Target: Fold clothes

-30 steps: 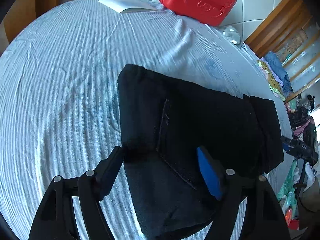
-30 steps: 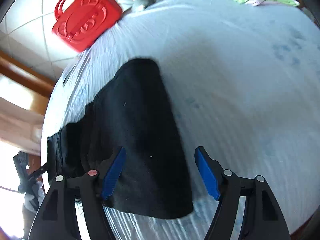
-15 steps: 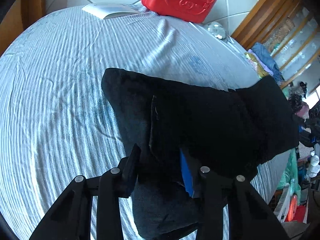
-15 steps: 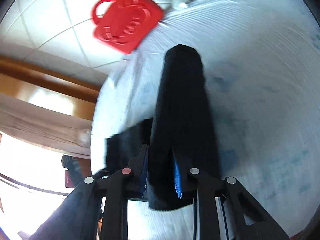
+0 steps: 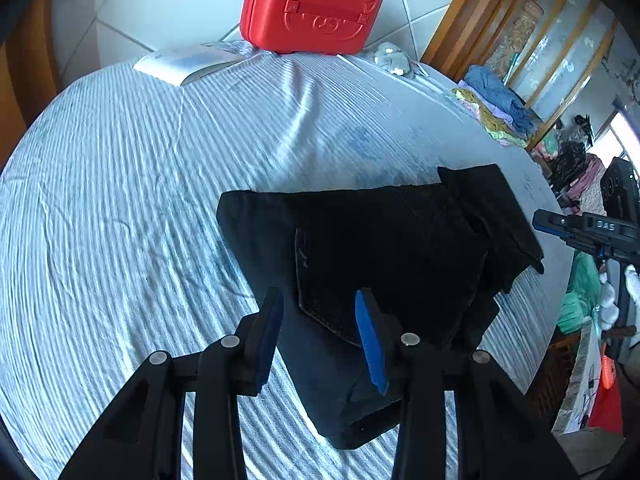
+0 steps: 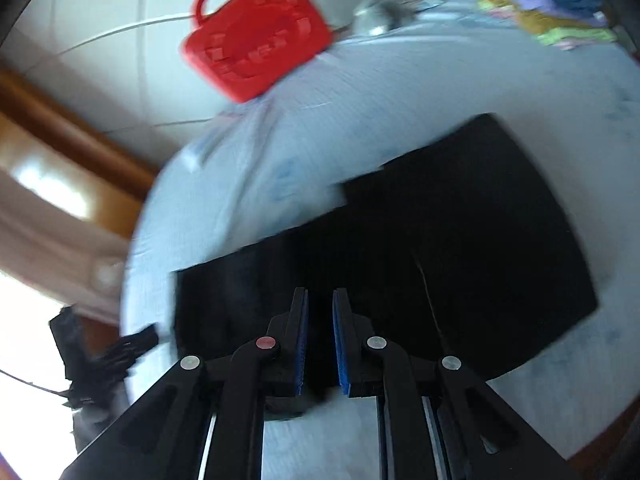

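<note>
Left hand-held gripper [image 5: 320, 332] parted wide over the near edge of black shorts [image 5: 384, 248], gripping nothing; blue pads astride a back pocket [image 5: 332, 280]. Right hand-held gripper [image 6: 321, 332] narrowed to a slim gap above the same shorts [image 6: 460, 248]; whether cloth sits between its pads, impossible to tell through blur. Shorts folded flat on the striped blue table [image 5: 140, 184] cover. Farther off: red case [image 5: 310, 8] against the tiled wall, white booklet [image 5: 188, 62] beside it, stacked clothes [image 5: 496, 108] at the right edge.
</note>
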`<state>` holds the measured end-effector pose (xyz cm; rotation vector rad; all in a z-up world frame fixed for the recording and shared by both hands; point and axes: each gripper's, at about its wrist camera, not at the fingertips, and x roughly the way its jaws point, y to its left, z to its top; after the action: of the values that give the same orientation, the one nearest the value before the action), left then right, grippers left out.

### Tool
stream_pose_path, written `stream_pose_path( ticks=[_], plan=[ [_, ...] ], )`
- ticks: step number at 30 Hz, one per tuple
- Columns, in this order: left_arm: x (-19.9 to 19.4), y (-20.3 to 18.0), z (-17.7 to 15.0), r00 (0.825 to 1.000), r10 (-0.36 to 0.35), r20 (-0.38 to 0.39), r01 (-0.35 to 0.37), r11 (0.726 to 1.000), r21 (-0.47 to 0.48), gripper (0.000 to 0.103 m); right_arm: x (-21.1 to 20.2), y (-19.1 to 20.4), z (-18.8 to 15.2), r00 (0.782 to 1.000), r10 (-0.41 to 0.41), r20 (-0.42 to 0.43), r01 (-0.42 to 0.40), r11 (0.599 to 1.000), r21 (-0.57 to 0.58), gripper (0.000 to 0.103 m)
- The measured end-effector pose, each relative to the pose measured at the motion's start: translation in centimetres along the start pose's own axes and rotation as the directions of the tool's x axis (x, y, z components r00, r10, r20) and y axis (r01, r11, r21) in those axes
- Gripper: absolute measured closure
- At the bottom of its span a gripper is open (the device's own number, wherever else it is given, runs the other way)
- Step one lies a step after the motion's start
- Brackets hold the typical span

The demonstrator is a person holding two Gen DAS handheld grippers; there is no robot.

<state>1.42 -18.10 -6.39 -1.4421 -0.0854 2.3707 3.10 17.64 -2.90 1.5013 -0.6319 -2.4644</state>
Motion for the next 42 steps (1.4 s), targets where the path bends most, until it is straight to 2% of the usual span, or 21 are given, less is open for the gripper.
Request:
stream_pose_path(
  ticks=[4,8,9,14,18,20,22,24,26,30,32,33,35,36,37,38,42],
  plan=[
    [0.3,-2.8,0.3,0.999,0.037,-0.009,-0.037,0.999,0.025,0.064,-0.8,-4.6,0.7,0.999,-0.042,-0.005,0.042,0.998,0.036,0.088],
    [0.8,-6.7,0.5,0.999,0.050,-0.007,-0.050,0.999,0.009,0.063,-1.4,-7.7,2.2,0.999,-0.036,-0.033,0.037,0.999,0.033,0.088],
    [1.1,-7.7,0.7,0.998,0.058,-0.007,-0.058,0.998,-0.003,0.063,-0.2,-7.4,2.9,0.999,-0.036,-0.040,0.037,0.999,0.024,0.088],
    [3.8,-14.6,1.2,0.990,0.142,0.021,-0.139,0.984,-0.113,0.063,1.5,-9.5,6.7,0.989,0.045,-0.142,-0.062,0.992,-0.114,0.088],
    [6.6,-21.1,1.5,0.971,0.235,0.051,-0.218,0.948,-0.233,0.060,3.6,-11.5,10.4,0.961,0.115,-0.250,-0.185,0.943,-0.277,0.084],
    [8.0,-24.6,1.6,0.957,0.284,0.058,-0.254,0.920,-0.298,0.057,4.7,-12.5,12.7,0.930,0.164,-0.330,-0.286,0.885,-0.367,0.084],
    [9.5,-28.6,1.6,0.944,0.327,0.049,-0.286,0.882,-0.374,0.055,5.8,-13.4,15.2,0.885,0.196,-0.423,-0.392,0.804,-0.448,0.083],
    [11.0,-32.3,1.8,0.936,0.352,0.016,-0.309,0.842,-0.442,0.054,6.5,-14.0,16.8,0.849,0.173,-0.499,-0.446,0.740,-0.502,0.079],
    [12.5,-36.0,1.9,0.927,0.374,-0.018,-0.331,0.796,-0.506,0.052,6.5,-14.2,17.7,0.813,0.153,-0.561,-0.508,0.656,-0.558,0.079],
    [14.3,-40.1,2.3,0.913,0.405,-0.048,-0.345,0.704,-0.621,0.052,6.6,-14.0,18.6,0.769,0.112,-0.629,-0.581,0.532,-0.616,0.079],
    [15.0,-41.0,2.7,0.899,0.434,-0.065,-0.362,0.649,-0.670,0.052,6.5,-13.4,18.8,0.759,0.100,-0.643,-0.606,0.468,-0.643,0.079],
    [15.2,-41.4,2.8,0.893,0.446,-0.065,-0.363,0.626,-0.691,0.052,6.6,-13.1,18.8,0.760,0.097,-0.643,-0.615,0.427,-0.662,0.075],
    [16.0,-42.1,3.1,0.868,0.492,-0.065,-0.383,0.582,-0.717,0.046,6.9,-12.4,18.9,0.762,0.092,-0.641,-0.629,0.341,-0.699,0.053],
    [16.5,-42.4,3.0,0.856,0.512,-0.074,-0.392,0.548,-0.739,0.042,7.0,-12.0,18.9,0.764,0.090,-0.639,-0.633,0.297,-0.715,0.038],
    [16.9,-42.6,2.9,0.844,0.529,-0.089,-0.398,0.507,-0.764,0.040,7.4,-11.7,18.8,0.771,0.078,-0.632,-0.629,0.242,-0.739,0.035],
    [17.3,-42.9,2.7,0.837,0.538,-0.097,-0.393,0.468,-0.791,0.040,7.9,-11.4,19.0,0.765,0.074,-0.640,-0.639,0.210,-0.740,0.035],
    [19.7,-44.0,2.6,0.815,0.554,-0.169,-0.420,0.365,-0.831,0.039,9.8,-10.3,19.5,0.730,0.060,-0.680,-0.682,0.106,-0.723,0.035]
  ],
)
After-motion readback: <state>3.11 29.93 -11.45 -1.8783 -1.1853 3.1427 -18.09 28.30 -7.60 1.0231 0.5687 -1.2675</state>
